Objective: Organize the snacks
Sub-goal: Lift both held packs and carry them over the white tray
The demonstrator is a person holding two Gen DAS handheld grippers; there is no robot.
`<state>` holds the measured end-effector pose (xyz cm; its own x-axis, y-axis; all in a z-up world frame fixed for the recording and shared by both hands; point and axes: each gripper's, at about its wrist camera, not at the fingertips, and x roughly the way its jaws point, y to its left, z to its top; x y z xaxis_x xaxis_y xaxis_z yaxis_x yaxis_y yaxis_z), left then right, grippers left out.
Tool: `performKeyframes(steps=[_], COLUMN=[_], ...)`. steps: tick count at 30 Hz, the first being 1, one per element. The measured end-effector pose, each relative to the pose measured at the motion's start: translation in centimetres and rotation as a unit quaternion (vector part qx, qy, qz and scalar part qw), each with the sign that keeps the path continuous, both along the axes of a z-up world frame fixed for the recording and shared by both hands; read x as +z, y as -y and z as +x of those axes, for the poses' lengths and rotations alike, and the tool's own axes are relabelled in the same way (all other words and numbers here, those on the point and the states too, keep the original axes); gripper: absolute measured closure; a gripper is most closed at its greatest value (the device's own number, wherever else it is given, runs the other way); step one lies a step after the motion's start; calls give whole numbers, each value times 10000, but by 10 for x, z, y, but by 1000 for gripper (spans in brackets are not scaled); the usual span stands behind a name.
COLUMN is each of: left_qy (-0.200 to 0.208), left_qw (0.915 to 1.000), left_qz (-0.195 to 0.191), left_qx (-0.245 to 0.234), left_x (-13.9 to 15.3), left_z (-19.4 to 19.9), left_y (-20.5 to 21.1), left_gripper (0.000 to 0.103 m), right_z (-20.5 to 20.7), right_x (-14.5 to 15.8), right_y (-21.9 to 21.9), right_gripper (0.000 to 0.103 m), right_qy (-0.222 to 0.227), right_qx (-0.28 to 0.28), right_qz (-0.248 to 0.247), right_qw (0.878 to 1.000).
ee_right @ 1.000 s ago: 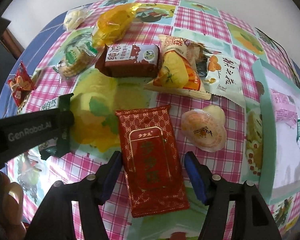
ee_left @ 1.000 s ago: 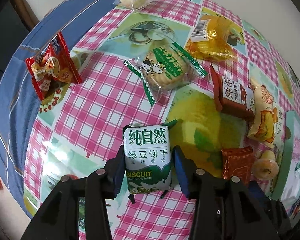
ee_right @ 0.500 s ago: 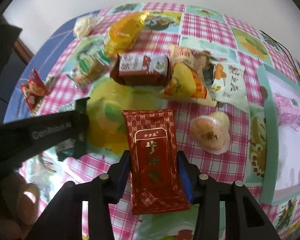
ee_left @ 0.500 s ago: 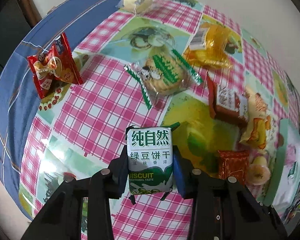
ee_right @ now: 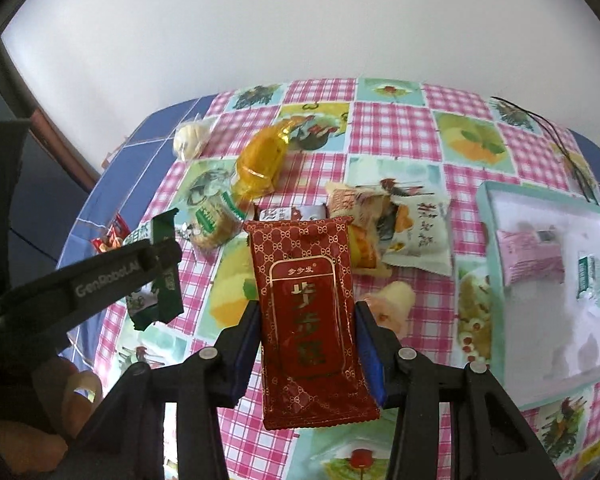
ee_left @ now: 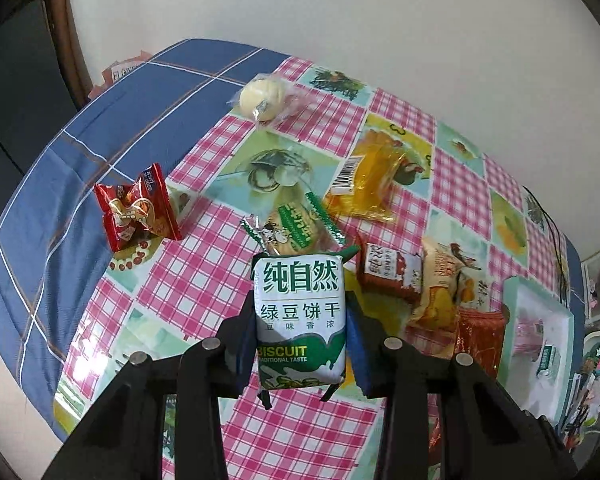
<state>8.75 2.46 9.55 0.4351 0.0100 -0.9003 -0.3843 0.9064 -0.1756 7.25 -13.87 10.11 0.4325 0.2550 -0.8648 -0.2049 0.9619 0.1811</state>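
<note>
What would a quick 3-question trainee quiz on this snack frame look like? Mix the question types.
1. True or false: the left gripper is shut on the green biscuit pack.
2. The right gripper holds which item? A) yellow wrapped snack B) red patterned packet C) pink packet
3. Fill in: the pink packet lies inside the teal-rimmed ____.

Key:
1. True; both fingers press its sides.
2. B, the red patterned packet; the yellow wrapped snack lies on the tablecloth.
3. tray
</note>
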Motion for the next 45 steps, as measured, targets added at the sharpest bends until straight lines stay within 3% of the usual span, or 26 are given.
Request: performKeyframes(steps=[12,16,27,33,37,45], left_qy=[-48,-47,-5,-51,-51,-114], left_qw=[9991,9965,9794,9668,9585,9460], left_qz=[-65,196,531,307,311,437], left_qx=[-428,-810,-1947,-2535,-2835,-3209], left_x=[0,3,1,-4,-9,-27], left_z=[4,7,4,5,9,19], left_y=[58,96,197,243,271,309], left_gripper=[62,62,62,62,62,62], right_z=[6,8,9,6,5,8], right_x=[-7,-3,-11,-20,-23,-33], right_y=[64,99,205,263,291,322], right_gripper=[55,55,55,55,55,55], right_qy=[-185,-167,-214,-223,-166,-93], right_qx=[-577,-914,-2010,-2690,-3072,-3481], right_qz=[-37,33,-25,9,64,-308], right_qw=[9982,9957,9793,9629,9515,9369])
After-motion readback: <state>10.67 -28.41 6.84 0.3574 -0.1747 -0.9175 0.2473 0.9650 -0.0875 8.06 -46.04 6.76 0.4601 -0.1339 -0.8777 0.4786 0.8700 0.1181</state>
